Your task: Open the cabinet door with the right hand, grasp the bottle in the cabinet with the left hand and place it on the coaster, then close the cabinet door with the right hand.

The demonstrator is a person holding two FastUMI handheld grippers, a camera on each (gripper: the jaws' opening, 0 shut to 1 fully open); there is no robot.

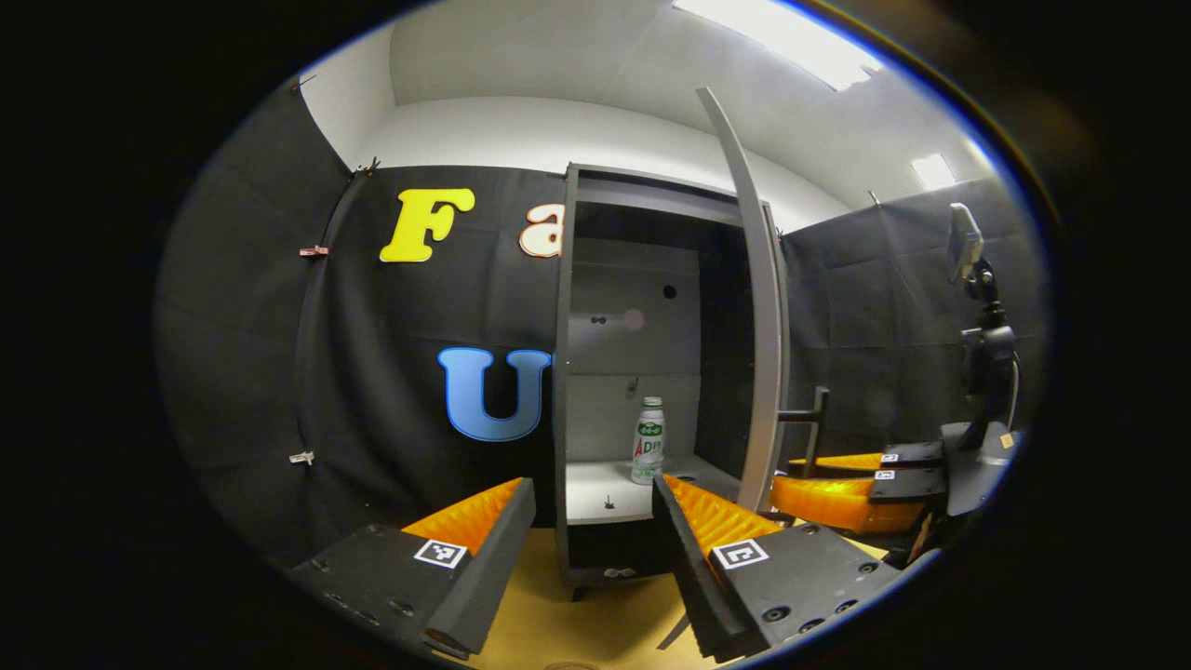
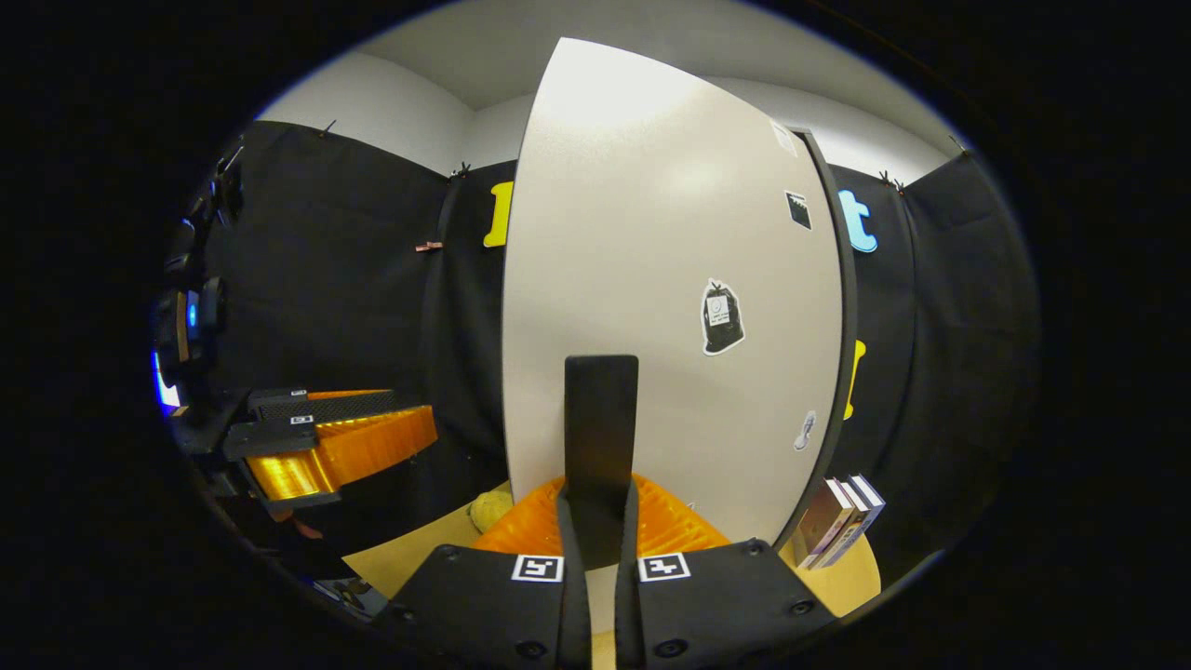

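The right tongs (image 2: 598,521) are clamping the cabinet door (image 2: 651,279) by its handle (image 2: 601,437), holding it wide. The left tongs (image 1: 595,521), gaping empty, should be advancing straight toward the bottle (image 1: 649,441) standing on the cabinet shelf (image 1: 595,489), clearing the door's edge.

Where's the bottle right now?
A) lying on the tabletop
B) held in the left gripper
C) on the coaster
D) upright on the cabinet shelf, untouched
D: the bottle stands upright on the cabinet's shelf behind the open door, while the left gripper is open and short of it, and the right gripper is shut on the door handle.
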